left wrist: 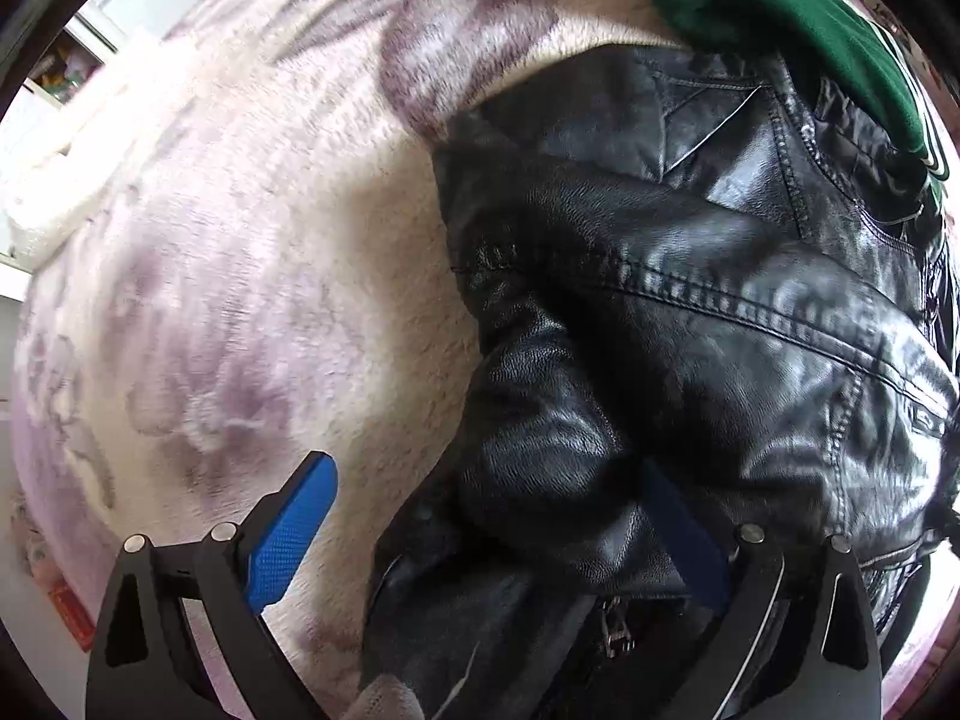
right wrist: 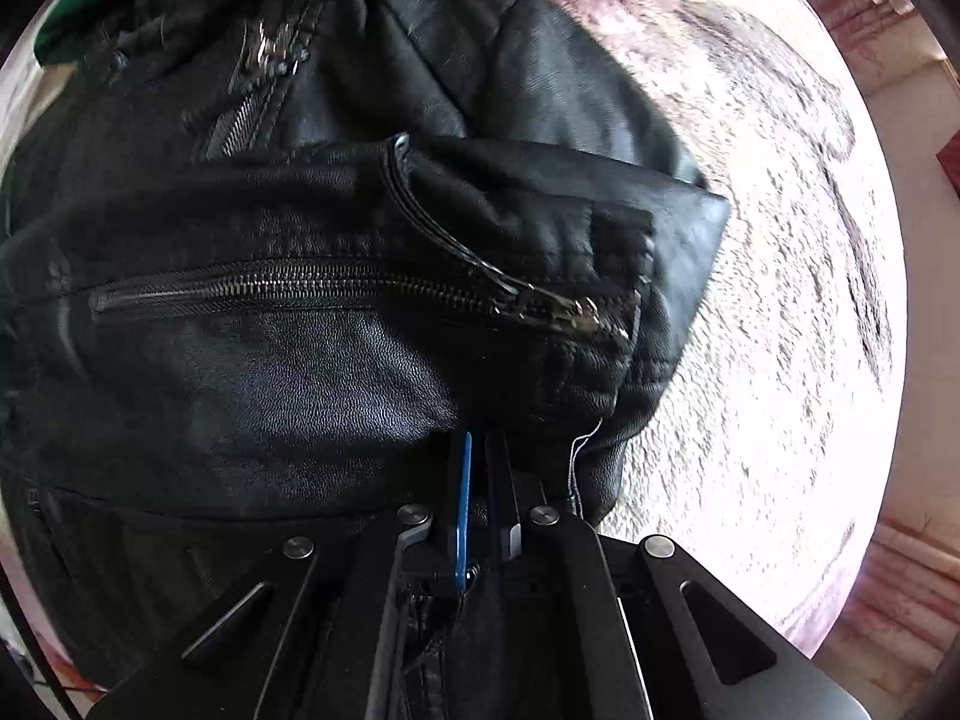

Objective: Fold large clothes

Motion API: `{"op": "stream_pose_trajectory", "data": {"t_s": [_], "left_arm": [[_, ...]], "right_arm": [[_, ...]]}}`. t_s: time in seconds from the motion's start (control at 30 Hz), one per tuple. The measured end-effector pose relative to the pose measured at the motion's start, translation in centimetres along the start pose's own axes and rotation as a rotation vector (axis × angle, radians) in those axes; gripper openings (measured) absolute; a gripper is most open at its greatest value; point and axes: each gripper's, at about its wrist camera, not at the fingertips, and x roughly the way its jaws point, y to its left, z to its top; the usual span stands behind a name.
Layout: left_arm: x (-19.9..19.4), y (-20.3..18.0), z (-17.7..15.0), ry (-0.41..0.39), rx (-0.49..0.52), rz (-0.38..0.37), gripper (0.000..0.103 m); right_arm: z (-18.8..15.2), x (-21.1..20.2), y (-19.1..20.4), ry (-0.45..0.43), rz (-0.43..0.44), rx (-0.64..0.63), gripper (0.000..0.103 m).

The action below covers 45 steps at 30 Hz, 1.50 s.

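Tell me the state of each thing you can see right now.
Left gripper: open, straddling a bunched sleeve.
Right gripper: shut on the jacket's edge.
Black leather jacket: crumpled, partly folded on the blanket.
Pocket zipper: closed.
Green garment: lying beyond the jacket.
Blanket: spread flat.

Jacket (left wrist: 690, 312) lies on blanket (left wrist: 252, 276), filling left wrist view from 1 to 6 o'clock; second garment (left wrist: 780, 6) overlaps its edge at 1 o'clock. Blanket spreads 7 to 12 o'clock.
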Motion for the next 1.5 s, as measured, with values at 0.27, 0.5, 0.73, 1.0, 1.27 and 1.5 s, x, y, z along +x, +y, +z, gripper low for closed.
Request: {"op": "stream_pose_trajectory", "data": {"t_s": [0.27,0.5,0.73,1.0,1.27,1.5], "left_arm": [[-10.2,-1.7,-7.0,-0.040,-0.016,0.034,0.103],[-12.3,-8.7,-14.3,0.021,-0.042,0.189,0.103],[-11.1,-18.5,-19.4,0.049,0.043,0.244,0.103],[-7.5,-34.2,-25.3,0.081,0.372,0.218,0.103],[-2.7,-37.0,-24.6,0.106,0.354,0.272,0.103],[-3.9,-35.0,-23.2,-0.010,0.365,0.384,0.080]], "right_arm": [[-7.5,-3.8,-6.8,0.024,0.167,0.013,0.060],[-14.4,5.3,-11.3,0.169,0.102,-0.096,0.022],[-14.3,1.9,-18.8,0.194,0.486,-0.011,0.045],[-10.0,4.5,-28.9,0.161,0.485,0.051,0.046],[-5.4,6.2,-30.8,0.190,0.734,0.101,0.058],[4.3,9.3,-27.2,0.225,1.027,0.231,0.058]]}}
